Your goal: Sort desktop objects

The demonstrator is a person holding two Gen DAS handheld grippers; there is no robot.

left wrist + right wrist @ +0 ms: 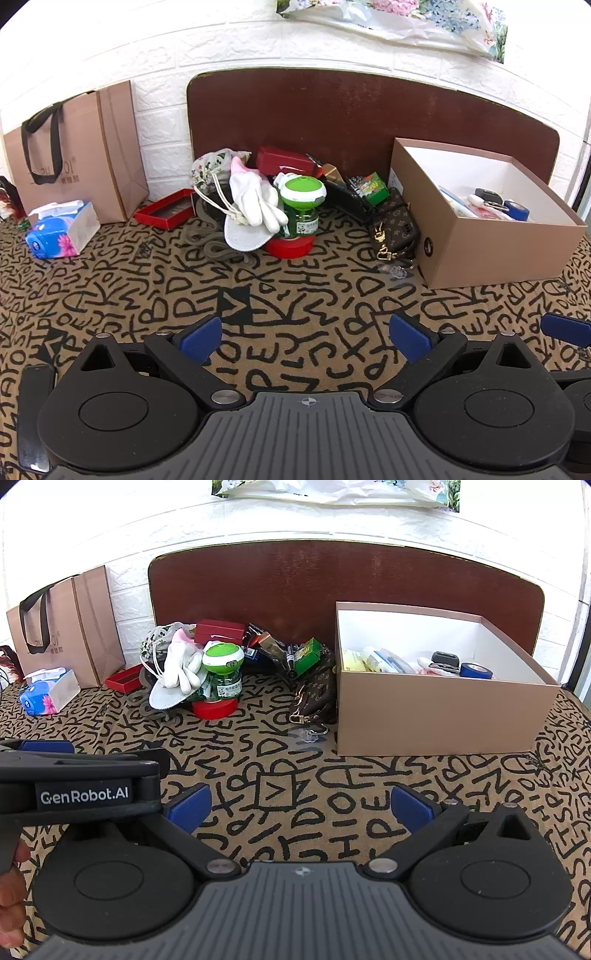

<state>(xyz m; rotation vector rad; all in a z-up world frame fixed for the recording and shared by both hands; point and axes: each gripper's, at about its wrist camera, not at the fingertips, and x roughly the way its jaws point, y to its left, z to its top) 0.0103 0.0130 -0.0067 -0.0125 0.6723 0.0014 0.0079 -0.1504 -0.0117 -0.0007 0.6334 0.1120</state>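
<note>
The desktop objects [266, 206] lie piled at the back of the desk [295, 295], left of the partly filled box [491, 236], while your left tongs [304, 338] and right tongs [301, 808] hang apart and empty, so reach next for one exposed item.

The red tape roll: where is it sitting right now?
In both wrist views the red tape roll lies on the patterned cloth at the front of the clutter pile, under the green-capped bottle, left of the cardboard box.
</note>
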